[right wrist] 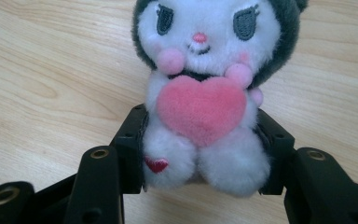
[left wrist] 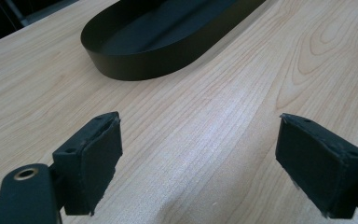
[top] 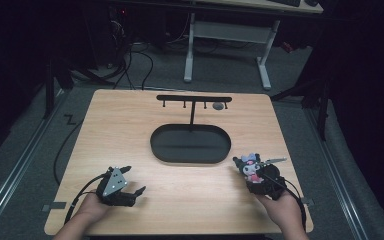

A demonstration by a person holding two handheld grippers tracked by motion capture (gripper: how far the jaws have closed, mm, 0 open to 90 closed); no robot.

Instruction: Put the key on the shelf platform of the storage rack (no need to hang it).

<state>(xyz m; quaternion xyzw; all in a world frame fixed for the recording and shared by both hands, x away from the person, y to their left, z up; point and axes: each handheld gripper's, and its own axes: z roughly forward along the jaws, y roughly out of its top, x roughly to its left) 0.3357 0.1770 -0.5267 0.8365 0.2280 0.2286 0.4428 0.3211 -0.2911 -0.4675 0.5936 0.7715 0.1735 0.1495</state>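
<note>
While both hands sit at the near edge of the table, the scene reads as follows:

Right gripper (top: 254,172): near-right part of table, held by person's right hand (top: 283,210); jaws pinched onto the plush toy, one pad each side of its lower body.

Plush toy (right wrist: 205,93): small white doll w/ dark grey hood, pink nose, pink cheeks, big pink heart (right wrist: 200,109) hugged at its chest, tiny red heart stitched on one leg. Upright between the right jaws, face toward that gripper's camera. In high view it sits at the gripper tip, just right of the tray's near-right end; whether it rests on the wood or is lifted off it can't be told.

Left gripper (top: 134,181): near-left part of table, in person's left hand (top: 91,207), grey 3-cornered plate on top. Jaws spread wide, nothing between them, bare wood below. Pads (left wrist: 91,161) point toward the tray.

Tray (top: 155,145): black oval, low wall, centre of table, between and beyond the two grippers; nothing seen lying in it.

Stand (top: 194,100): black T-shaped rack rising from the tray's far side, short pegs under its crossbar.

Table (top: 130,125): light wood top. Dark floor, cables and a white desk frame beyond.
</note>
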